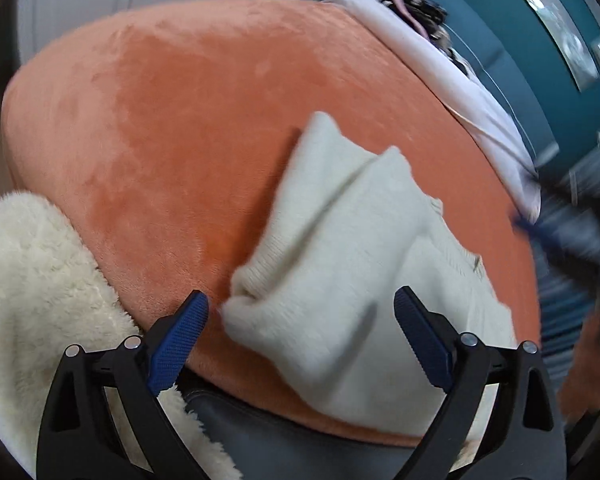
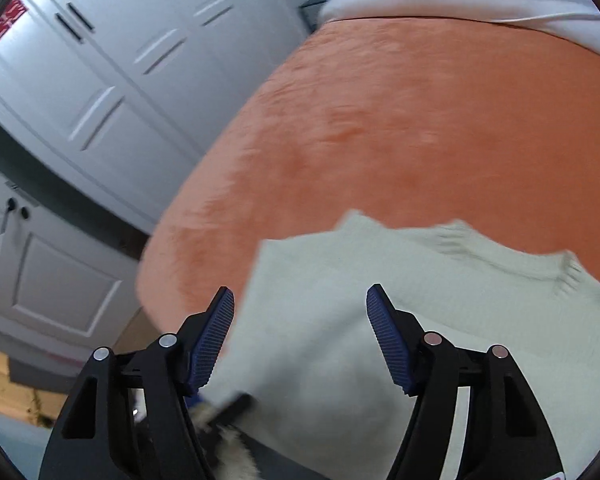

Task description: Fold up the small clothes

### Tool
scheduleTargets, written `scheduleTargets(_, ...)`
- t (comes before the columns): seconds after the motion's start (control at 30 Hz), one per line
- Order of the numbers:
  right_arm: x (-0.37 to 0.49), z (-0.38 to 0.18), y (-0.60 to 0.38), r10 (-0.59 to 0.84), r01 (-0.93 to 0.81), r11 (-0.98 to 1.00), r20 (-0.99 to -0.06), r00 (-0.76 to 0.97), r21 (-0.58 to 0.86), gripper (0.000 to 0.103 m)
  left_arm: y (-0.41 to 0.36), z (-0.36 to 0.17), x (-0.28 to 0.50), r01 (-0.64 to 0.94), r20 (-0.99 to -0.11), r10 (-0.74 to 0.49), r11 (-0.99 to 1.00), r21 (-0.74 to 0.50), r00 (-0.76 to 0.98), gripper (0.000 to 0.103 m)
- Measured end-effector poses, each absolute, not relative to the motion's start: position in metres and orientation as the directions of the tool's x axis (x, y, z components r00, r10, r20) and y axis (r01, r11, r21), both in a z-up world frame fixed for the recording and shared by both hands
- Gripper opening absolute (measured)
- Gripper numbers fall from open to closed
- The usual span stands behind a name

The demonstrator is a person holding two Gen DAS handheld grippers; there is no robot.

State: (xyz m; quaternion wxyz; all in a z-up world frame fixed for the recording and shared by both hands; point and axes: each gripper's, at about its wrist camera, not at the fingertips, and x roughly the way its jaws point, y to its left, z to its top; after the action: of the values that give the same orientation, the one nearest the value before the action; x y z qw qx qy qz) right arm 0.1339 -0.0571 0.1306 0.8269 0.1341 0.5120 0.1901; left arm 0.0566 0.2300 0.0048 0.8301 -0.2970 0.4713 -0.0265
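A small cream knit sweater (image 1: pixel 340 248) lies on an orange plush bed cover (image 1: pixel 172 120), its sleeves folded across the body. My left gripper (image 1: pixel 300 312) is open, its blue pads either side of the sweater's near folded edge, holding nothing. In the right wrist view the same sweater (image 2: pixel 380 300) lies below my right gripper (image 2: pixel 300 300), which is open and empty above the cloth. The ribbed neck (image 2: pixel 508 252) shows at the far side. The right gripper appears blurred at the right edge of the left wrist view (image 1: pixel 556 224).
A cream fluffy blanket (image 1: pixel 32 280) hangs at the bed's near left corner. A pale sheet (image 1: pixel 452 88) and a dark patterned pile (image 1: pixel 412 0) lie at the bed's far side. White wardrobe doors (image 2: pixel 100 80) stand left of the bed. A teal wall (image 1: pixel 520 60) is behind.
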Motion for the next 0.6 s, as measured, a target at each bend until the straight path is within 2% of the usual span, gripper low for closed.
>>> scheduleTargets(0.1, 0.104, 0.108, -0.114, 0.319, -0.018, 0.939, -0.853, 0.412, 0.343, 0.042, 0.241, -0.013, 0.069, -0.313, -0.752, -0.377, 0.740, -0.595, 0.541, 0.092)
scheduleTargets(0.17, 0.092, 0.094, -0.134, 0.268, 0.041, 0.951, -0.880, 0.393, 0.308, 0.042, 0.240, -0.012, 0.076, -0.308, -0.735, -0.384, 0.726, -0.614, 0.559, 0.092)
scheduleTargets(0.23, 0.092, 0.076, -0.135, 0.225, 0.056, 0.964, -0.909, 0.351, 0.260, 0.042, 0.230, -0.009, 0.086, -0.239, -0.709, -0.416, 0.742, -0.627, 0.569, 0.077)
scheduleTargets(0.27, 0.095, 0.061, -0.131, 0.206, 0.050, 0.971, -0.927, 0.313, 0.233, 0.042, 0.224, -0.009, 0.091, -0.218, -0.714, -0.430, 0.753, -0.621, 0.553, 0.046)
scheduleTargets(0.3, 0.098, 0.046, -0.125, 0.194, 0.044, 0.976, -0.940, 0.279, 0.214, 0.044, 0.220, -0.008, 0.096, -0.197, -0.716, -0.453, 0.756, -0.625, 0.531, 0.029)
scheduleTargets(0.43, 0.096, 0.039, -0.117, 0.176, 0.008, 0.981, -0.920, 0.351, 0.191, 0.051, 0.206, 0.038, 0.094, -0.083, -0.651, -0.498, 0.755, -0.650, 0.572, 0.022)
scheduleTargets(0.53, 0.096, 0.038, -0.125, 0.213, -0.005, 0.974, -0.910, 0.355, 0.226, 0.051, 0.164, 0.098, 0.083, 0.105, -0.576, -0.560, 0.765, -0.635, 0.596, 0.022)
scheduleTargets(0.6, 0.097, 0.036, -0.140, 0.283, 0.013, 0.951, -0.887, 0.364, 0.309, 0.051, 0.117, 0.137, 0.073, 0.266, -0.530, -0.618, 0.759, -0.594, 0.581, 0.022)
